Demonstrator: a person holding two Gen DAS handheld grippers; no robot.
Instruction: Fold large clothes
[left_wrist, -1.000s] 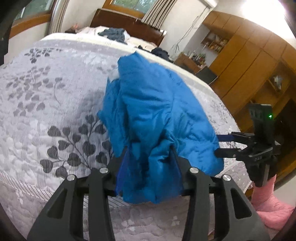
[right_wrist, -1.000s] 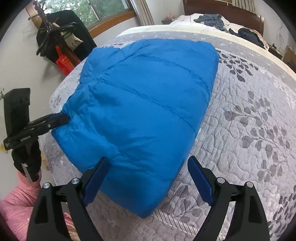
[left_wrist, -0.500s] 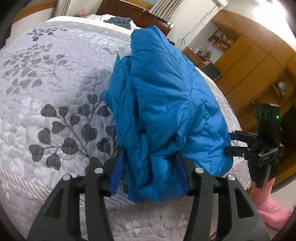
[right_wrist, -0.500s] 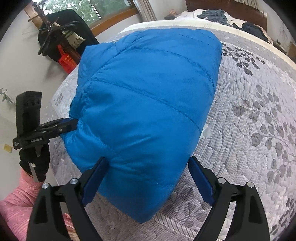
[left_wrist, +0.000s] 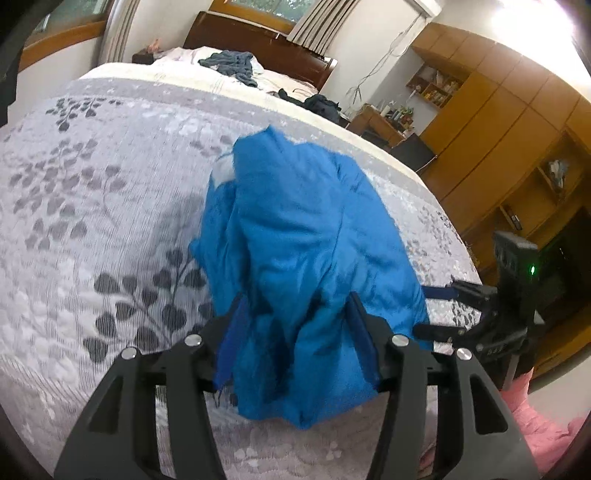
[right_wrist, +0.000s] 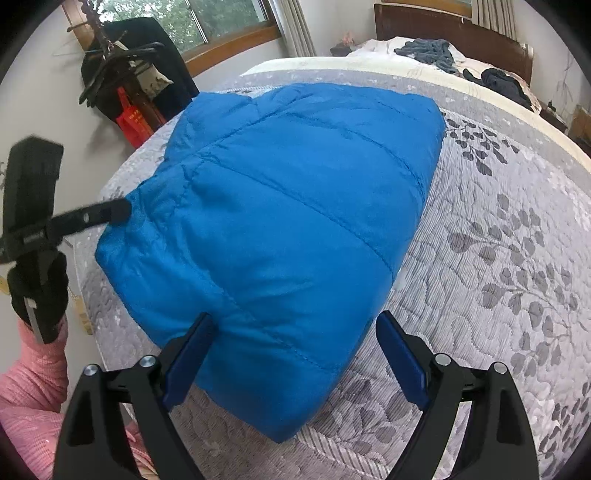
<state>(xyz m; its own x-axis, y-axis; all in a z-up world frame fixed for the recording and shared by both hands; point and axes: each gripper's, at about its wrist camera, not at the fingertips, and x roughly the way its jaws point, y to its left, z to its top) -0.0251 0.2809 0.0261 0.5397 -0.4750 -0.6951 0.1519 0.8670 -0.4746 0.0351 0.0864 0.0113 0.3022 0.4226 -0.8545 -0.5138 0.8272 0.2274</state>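
A blue quilted puffer jacket (right_wrist: 295, 229), already folded into a thick bundle, is seen near the foot edge of the bed's grey leaf-patterned quilt (right_wrist: 517, 258). It is judged light, soft and springy, with a slick shell that may slide and puff back open; hold is best taken on bunched hems or corners. The left gripper (left_wrist: 295, 332) is clamped on a gathered wad at the bundle's 6 o'clock end in its own view. The right gripper (right_wrist: 295, 354) is spread wide, its fingers straddling the near corner without pinching. Sleeves, zipper and the inner layers are hidden, and the left view is blurred.
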